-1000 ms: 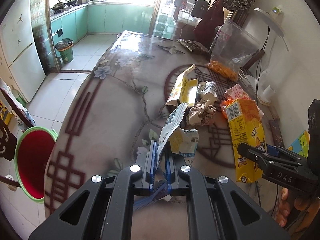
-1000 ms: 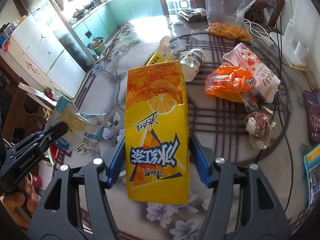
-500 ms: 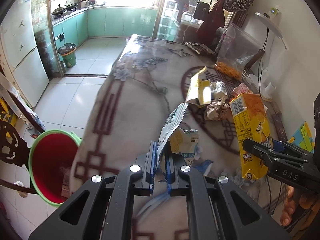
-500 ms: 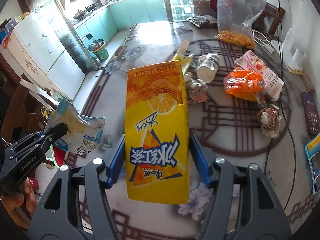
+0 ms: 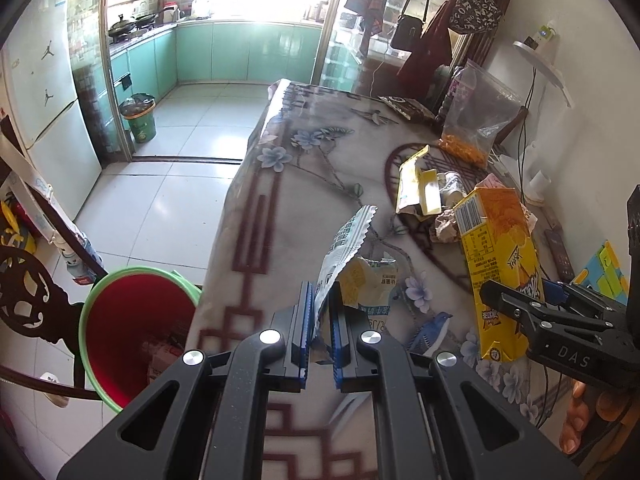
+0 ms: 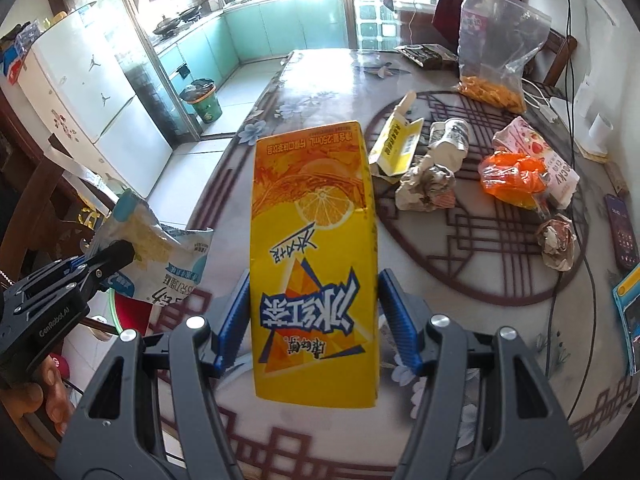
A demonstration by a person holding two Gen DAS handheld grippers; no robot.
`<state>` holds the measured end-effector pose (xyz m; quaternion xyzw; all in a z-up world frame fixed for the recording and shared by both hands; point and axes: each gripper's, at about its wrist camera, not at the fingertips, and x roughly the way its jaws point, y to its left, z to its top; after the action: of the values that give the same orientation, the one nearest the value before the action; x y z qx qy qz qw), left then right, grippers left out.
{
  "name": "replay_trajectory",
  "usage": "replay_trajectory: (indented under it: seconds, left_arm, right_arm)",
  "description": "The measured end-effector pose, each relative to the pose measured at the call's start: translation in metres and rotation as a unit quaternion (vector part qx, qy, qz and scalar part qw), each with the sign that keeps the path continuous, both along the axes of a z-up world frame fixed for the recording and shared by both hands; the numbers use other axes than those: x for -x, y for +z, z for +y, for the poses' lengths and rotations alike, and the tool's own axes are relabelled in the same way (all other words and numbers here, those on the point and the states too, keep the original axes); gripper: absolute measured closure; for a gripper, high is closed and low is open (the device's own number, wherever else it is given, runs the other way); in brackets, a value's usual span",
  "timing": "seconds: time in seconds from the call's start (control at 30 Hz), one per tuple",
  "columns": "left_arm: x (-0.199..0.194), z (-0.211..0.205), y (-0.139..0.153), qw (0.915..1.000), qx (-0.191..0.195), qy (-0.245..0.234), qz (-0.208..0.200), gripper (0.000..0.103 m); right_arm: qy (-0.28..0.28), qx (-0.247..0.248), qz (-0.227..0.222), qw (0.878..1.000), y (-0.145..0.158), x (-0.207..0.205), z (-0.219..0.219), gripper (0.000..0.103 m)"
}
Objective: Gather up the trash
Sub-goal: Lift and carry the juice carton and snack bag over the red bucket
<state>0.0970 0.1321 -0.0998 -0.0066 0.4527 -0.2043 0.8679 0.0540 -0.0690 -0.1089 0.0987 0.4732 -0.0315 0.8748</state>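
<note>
left gripper (image 5: 320, 332) pressed together on a torn snack wrapper (image 5: 348, 256), held off the table (image 5: 260, 216). right gripper (image 6: 314, 316) pinching a yellow drink carton (image 6: 314, 264) between its blue pads, also off the surface. red bin with green rim (image 5: 132, 320) sits low, left of the left gripper, past the table edge; neither item is over it yet. left to do: beyond the right gripper lie a yellow box (image 6: 394, 148), crumpled paper (image 6: 426, 188), orange bag (image 6: 512, 178).
</note>
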Motion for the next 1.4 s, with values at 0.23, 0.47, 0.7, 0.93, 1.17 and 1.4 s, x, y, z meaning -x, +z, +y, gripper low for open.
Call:
replay_trajectory:
  seconds: [0.23, 0.47, 0.7, 0.93, 1.17, 1.4]
  left_arm:
    - [-0.006, 0.020, -0.004, 1.0000, 0.004, 0.000, 0.004, 0.097]
    - [-0.015, 0.040, -0.010, 0.9999, 0.006, 0.012, 0.009, 0.097]
    - [-0.022, 0.059, -0.014, 0.9994, 0.005, 0.033, 0.012, 0.097]
    - [-0.028, 0.085, -0.021, 0.9975, 0.000, 0.069, 0.019, 0.097]
    - [-0.032, 0.111, -0.032, 0.9944, -0.010, 0.102, 0.027, 0.097]
    - [-0.036, 0.134, -0.046, 0.9897, -0.030, 0.135, 0.036, 0.097]
  right_arm:
    - [0.007, 0.015, -0.008, 1.000, 0.006, -0.003, 0.023, 0.043]
    - [0.025, 0.054, -0.024, 0.998, 0.018, -0.008, 0.049, 0.043]
    - [0.050, 0.071, -0.032, 0.996, 0.024, -0.017, 0.072, 0.043]
    - [0.078, 0.086, -0.040, 0.992, 0.028, -0.027, 0.096, 0.043]
    - [0.107, 0.085, -0.037, 0.990, 0.025, -0.038, 0.117, 0.043]
    - [0.140, 0.076, -0.033, 0.987, 0.018, -0.046, 0.139, 0.043]
